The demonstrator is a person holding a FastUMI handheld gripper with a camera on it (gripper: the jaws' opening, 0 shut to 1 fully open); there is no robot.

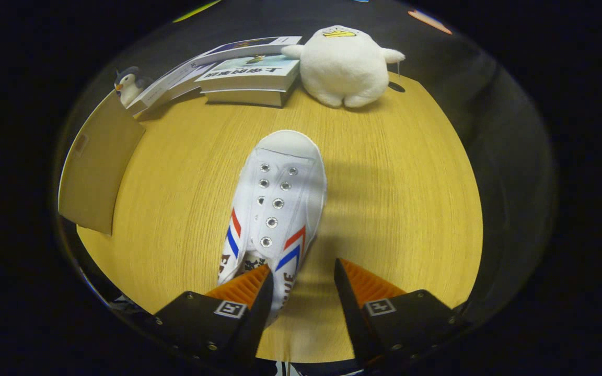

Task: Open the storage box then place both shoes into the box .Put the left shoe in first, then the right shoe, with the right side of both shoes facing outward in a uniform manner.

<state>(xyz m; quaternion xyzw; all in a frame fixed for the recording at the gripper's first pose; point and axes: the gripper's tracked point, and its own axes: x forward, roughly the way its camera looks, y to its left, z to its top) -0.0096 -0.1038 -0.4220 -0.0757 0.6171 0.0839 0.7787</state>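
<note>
Across the frame's middle spreads the wooden table; a box flap stands at left. At centre lies the white shoe, toe away. Lower down, the gripper gapes, holding nothing, heel wall between its fingers; closing squarely there should grip best.

Worktop: wood-grain surface, smooth, slight sheen. Shoe: white canvas cloth, matt, with shiny metal eyelets and a smooth rubber-looking toe cap. Plush duck: fuzzy white fabric. Books: paper, glossy covers. Penguin figure: soft, matt finish. Box flap: plain matt cardboard. Gripper: fingers apart around the shoe's heel side, with ribbed pads and matt housings.
</note>
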